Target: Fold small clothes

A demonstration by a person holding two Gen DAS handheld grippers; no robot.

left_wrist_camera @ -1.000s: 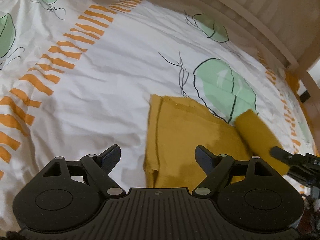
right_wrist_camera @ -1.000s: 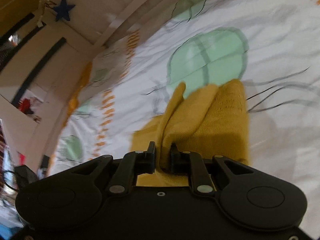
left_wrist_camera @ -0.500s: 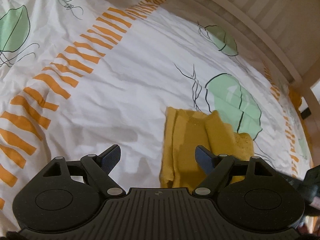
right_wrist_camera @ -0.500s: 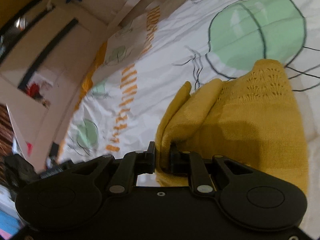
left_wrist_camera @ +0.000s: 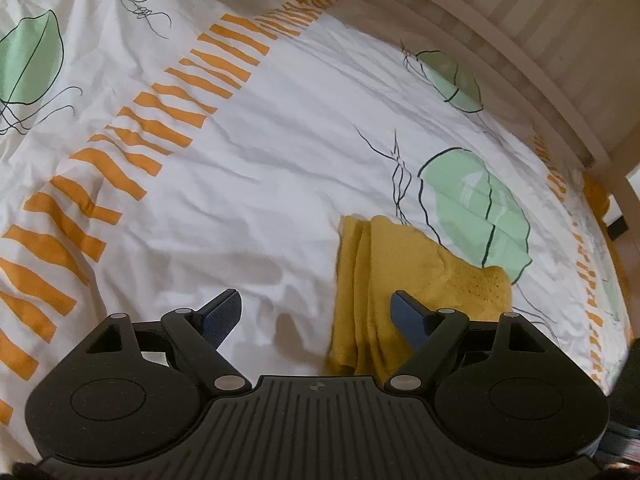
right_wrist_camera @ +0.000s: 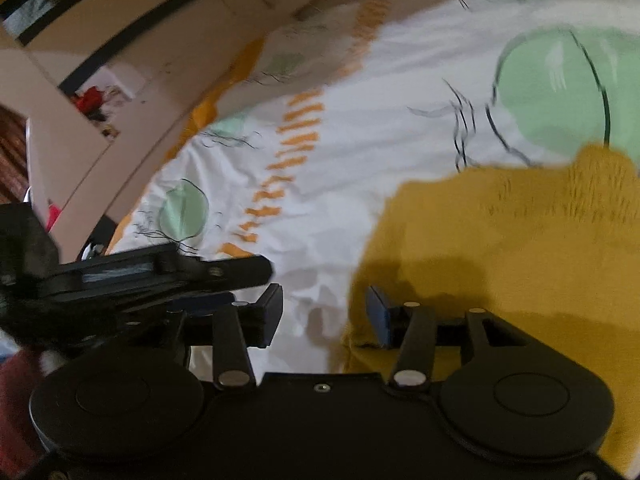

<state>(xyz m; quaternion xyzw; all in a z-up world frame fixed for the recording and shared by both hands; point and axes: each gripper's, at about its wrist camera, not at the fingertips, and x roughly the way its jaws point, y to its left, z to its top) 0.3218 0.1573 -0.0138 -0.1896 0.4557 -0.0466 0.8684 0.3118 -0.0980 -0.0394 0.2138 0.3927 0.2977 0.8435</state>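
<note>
A mustard-yellow knitted garment (left_wrist_camera: 404,276) lies folded in layers on the bed, low and right of centre in the left wrist view. My left gripper (left_wrist_camera: 316,312) hovers open over the sheet, and the garment's left edge sits just inside its right finger (left_wrist_camera: 408,314). In the right wrist view the garment (right_wrist_camera: 520,260) lies flat and fills the right side. My right gripper (right_wrist_camera: 324,312) has its jaws opening. Only white sheet and the garment's edge lie between them, with no pad pressing. The left gripper (right_wrist_camera: 256,270) shows side-on at the left.
The bed sheet (left_wrist_camera: 208,184) is white with orange stripes and green leaf prints, and lightly creased. A pale wooden bed rail (left_wrist_camera: 500,40) curves along the far side. Light furniture with dark gaps (right_wrist_camera: 100,40) stands beyond the bed's edge.
My right gripper has let go of the garment fold that it held pinched, and the fold now lies flat on the layers. The right gripper moved sideways. The left gripper stayed open.
</note>
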